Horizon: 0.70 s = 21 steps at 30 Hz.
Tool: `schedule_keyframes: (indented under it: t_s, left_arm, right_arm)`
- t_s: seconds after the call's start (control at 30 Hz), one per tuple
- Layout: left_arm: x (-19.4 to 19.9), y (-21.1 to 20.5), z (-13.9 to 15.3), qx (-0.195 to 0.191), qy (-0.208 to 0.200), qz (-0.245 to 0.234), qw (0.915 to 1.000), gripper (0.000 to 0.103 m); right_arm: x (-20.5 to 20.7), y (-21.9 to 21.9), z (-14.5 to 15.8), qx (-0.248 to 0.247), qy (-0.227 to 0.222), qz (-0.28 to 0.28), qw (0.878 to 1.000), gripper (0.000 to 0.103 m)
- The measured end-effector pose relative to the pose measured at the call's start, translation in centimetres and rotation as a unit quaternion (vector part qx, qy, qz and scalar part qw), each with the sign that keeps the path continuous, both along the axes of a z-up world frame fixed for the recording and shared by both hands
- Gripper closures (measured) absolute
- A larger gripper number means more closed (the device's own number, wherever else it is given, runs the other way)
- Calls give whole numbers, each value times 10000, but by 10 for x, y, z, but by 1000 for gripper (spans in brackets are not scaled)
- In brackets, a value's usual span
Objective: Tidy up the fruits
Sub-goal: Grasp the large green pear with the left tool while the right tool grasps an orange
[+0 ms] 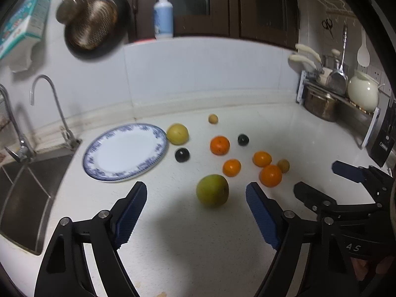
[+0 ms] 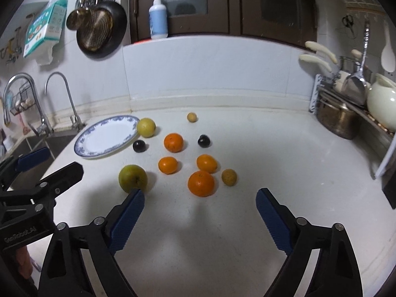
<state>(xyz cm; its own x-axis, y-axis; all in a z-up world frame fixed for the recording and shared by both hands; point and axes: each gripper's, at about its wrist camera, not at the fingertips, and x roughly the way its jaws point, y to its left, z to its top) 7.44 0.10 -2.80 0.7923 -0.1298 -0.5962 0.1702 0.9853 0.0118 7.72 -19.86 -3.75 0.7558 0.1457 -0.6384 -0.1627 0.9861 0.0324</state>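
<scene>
A white kitchen countertop [image 1: 284,128] carried the loose fruit, with a blue-rimmed white plate [image 1: 125,152] lying empty at its left end beside a steel sink [image 1: 22,193]. A yellow pear-like fruit [image 1: 177,133] sat just beside the plate's right rim, and a dark plum [image 1: 182,155] lay near the same rim, closer to the camera. A second dark plum [image 1: 243,139] and a large orange [image 1: 219,145] lay further right, apart from each other. Three more oranges [image 1: 270,175] formed a loose cluster, with a small brownish fruit [image 1: 283,165] just beside the nearest of them. Another small tan fruit [image 1: 213,118] sat alone towards the backsplash.

The left gripper [image 1: 196,193] hovered over the countertop with its jaws apart; a green apple-like fruit [image 1: 212,190] lay between the blue pads [image 1: 131,212], touched by neither. The right gripper [image 2: 200,199] was likewise spread wide and empty, its left pad overlapping the green fruit's near edge in the right wrist view, though contact could not be judged. The nearest orange lay just ahead of its gap. A pump bottle [image 1: 163,16] stood on the ledge above the backsplash, and a dish rack [image 1: 339,94] occupied the right corner.
</scene>
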Motion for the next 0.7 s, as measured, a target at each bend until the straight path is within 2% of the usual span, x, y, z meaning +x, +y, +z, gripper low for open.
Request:
schedule_keyframes:
  t_s: [0.47, 0.7]
  left_arm:
    - [50, -20, -37, 112, 582, -415, 9974, 33]
    - [66, -24, -52, 94, 886, -498, 9948, 42]
  right_arm:
    - [51, 1, -45, 29, 701, 194, 9973, 37]
    - [65, -1, -58, 107, 908, 238, 9955, 45]
